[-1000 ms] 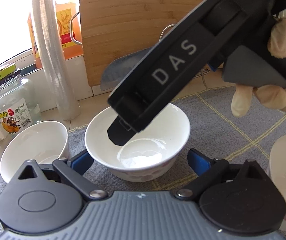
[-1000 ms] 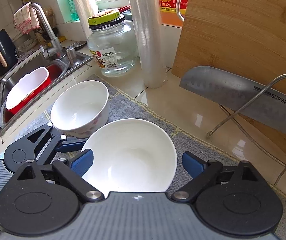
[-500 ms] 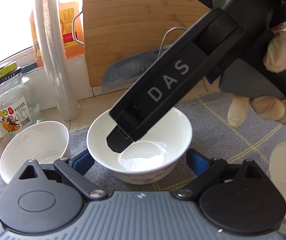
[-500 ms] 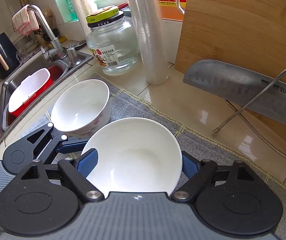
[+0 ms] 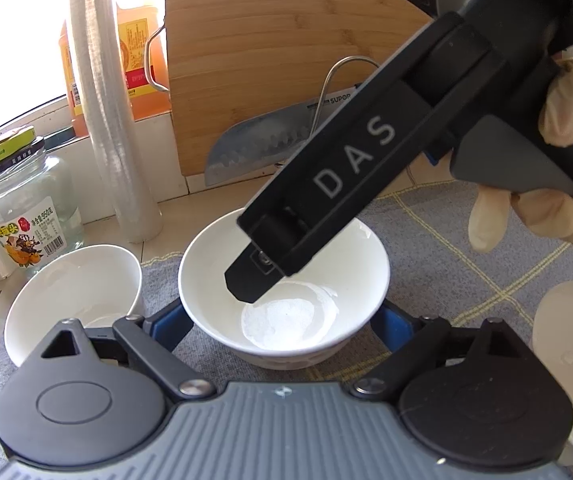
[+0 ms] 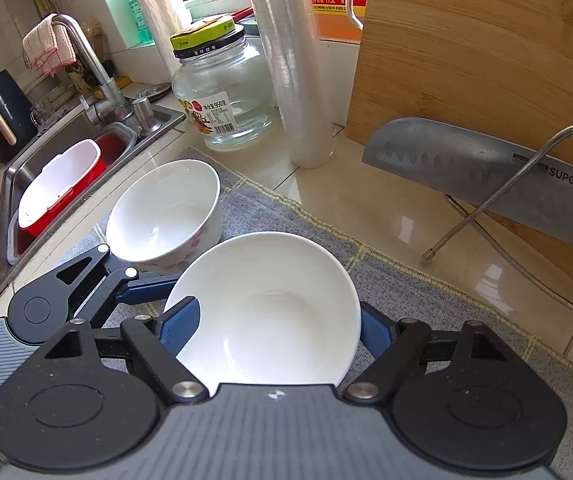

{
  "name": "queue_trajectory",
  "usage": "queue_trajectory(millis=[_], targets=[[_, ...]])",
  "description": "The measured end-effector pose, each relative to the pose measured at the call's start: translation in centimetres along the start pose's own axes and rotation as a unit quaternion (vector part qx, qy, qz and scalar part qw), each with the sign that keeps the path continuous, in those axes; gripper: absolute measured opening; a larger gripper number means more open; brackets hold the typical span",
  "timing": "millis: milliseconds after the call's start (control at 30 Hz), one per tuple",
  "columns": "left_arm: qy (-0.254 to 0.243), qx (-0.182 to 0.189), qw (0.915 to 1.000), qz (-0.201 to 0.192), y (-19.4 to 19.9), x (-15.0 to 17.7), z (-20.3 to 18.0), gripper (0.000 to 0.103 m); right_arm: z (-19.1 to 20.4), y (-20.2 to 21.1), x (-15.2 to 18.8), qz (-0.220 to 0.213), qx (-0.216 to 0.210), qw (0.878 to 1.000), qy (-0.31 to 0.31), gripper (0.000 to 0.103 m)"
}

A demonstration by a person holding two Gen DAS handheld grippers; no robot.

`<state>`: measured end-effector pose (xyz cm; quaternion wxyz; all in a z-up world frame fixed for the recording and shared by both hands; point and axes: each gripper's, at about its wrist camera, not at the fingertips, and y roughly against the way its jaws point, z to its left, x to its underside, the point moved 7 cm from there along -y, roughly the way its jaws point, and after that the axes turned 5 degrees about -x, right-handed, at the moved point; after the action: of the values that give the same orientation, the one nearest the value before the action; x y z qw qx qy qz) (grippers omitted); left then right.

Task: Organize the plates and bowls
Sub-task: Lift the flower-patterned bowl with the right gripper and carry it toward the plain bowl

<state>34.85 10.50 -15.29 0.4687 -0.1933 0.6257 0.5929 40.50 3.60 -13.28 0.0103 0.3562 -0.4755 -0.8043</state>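
The white bowl [image 6: 262, 312] sits on the grey mat [image 6: 426, 292] near its left edge. The right gripper [image 6: 274, 330] is closing, blue pads at its rim. The left gripper [image 5: 282, 320] also narrows, pads apart from it. A second bowl [image 6: 166, 212] stands beside.

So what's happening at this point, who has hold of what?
A person with a gripper in each hand is working on white bowls on a grey mat by the sink. The right gripper is closing on the near bowl, its blue pads at the bowl's two sides. The left gripper straddles the same bowl, also closing, not visibly pressing. A second bowl sits beside it, untouched.
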Motion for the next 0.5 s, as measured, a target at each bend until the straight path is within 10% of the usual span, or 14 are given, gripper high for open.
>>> queue_trajectory(millis=[500], targets=[[-0.009,0.013,0.9999,0.003,2.9,-1.0,-0.5,0.094,1.5,2.6,0.5,0.0,0.0,1.0,-0.015,0.088]])
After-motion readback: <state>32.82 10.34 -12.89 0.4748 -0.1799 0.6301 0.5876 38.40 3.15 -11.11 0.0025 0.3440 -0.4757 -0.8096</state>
